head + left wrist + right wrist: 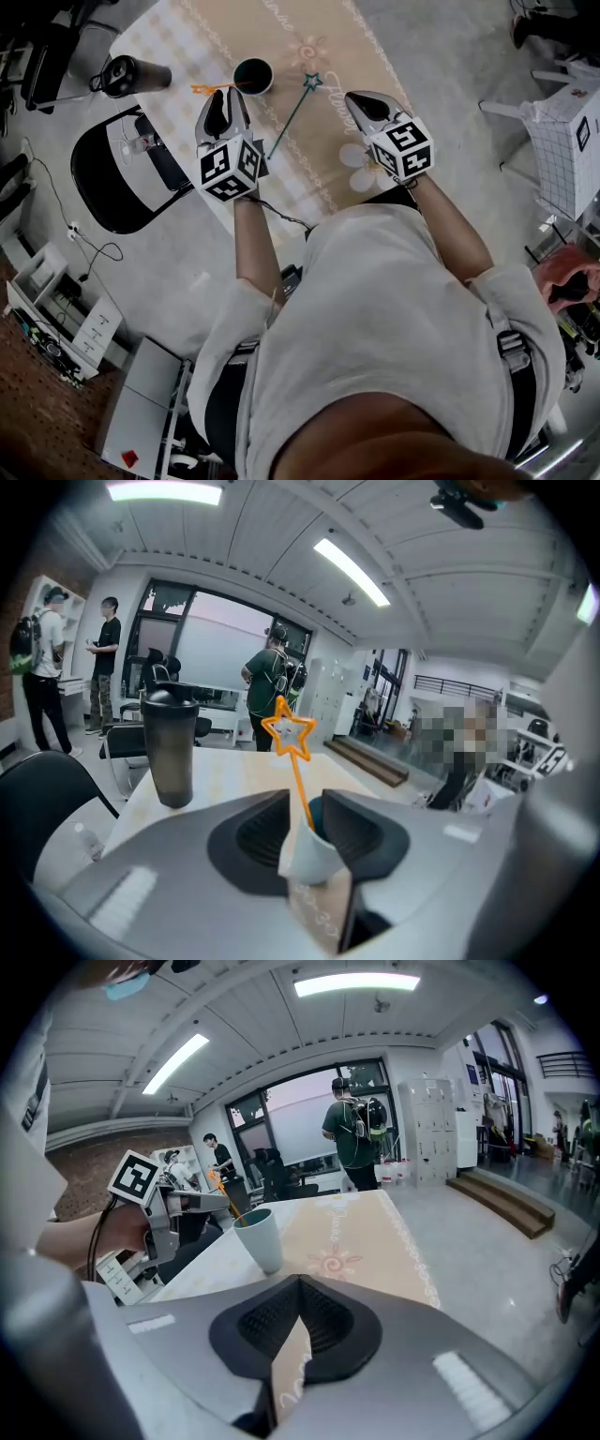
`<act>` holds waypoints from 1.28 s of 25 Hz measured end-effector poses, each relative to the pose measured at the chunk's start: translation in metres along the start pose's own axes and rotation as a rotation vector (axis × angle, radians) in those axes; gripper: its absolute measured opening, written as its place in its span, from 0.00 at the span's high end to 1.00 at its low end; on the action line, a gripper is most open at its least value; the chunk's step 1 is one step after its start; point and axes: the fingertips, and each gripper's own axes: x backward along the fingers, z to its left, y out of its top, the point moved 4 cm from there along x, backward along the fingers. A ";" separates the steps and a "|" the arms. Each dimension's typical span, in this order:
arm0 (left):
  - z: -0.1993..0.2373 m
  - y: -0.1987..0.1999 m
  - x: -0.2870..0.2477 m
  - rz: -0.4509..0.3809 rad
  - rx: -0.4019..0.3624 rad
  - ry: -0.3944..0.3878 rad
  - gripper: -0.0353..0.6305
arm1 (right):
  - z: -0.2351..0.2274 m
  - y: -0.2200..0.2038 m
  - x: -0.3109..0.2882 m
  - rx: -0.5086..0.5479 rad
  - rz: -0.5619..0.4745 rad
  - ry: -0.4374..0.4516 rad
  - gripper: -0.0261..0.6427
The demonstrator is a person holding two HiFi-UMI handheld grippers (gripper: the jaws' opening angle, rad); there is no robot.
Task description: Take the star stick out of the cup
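- Far left, head view: a black chair (112,183) with a curved back stood beside the table (150,39). From above, the dark tumbler (127,75) looked tipped over. The left gripper view showed it upright, smooth-walled and lidded (172,747).
- Left gripper (225,96): its own view showed the ribbed dark pads (258,832) spread apart, pinching nothing. The cup and stick showed through the gap, ahead of the tips.
- The orange star stick (214,89) stood in the cup (268,84), leaning left past the left gripper's tips. The head view could not settle whether they touched.
- The left gripper view added shape: a hollow star outline on a thin stem (299,775) above a pale, tapered cup wall (314,855).
- A teal star stick (294,114) lay flat on the beige patterned runner (281,28), between the two grippers and apart from the cup. Only the head view showed it.
- Right gripper (356,99): its own view showed the pads pressed together at the tips (300,1283), with nothing between. The same view caught the cup side-on (260,1238), well ahead.
- Far right: a white wire-grid unit (562,141) stood on the floor. A person with a backpack (352,1133) stood beyond the table.
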 end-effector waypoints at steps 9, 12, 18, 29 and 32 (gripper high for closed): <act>-0.003 0.011 -0.008 -0.050 -0.027 -0.048 0.90 | 0.000 -0.011 0.021 -0.039 -0.009 -0.069 0.96; -0.006 0.022 0.001 -0.101 -0.045 -0.050 0.92 | 0.003 -0.012 0.028 -0.044 -0.022 -0.082 0.96; -0.019 0.058 0.036 -0.240 -0.099 -0.048 0.92 | 0.013 -0.012 0.041 -0.046 -0.064 -0.082 0.96; -0.028 0.078 0.122 -0.332 -0.075 -0.045 0.92 | 0.043 -0.011 0.027 -0.011 -0.086 0.039 0.96; -0.028 0.067 0.142 -0.264 -0.099 0.002 0.92 | 0.050 -0.009 0.019 0.004 -0.089 0.081 0.96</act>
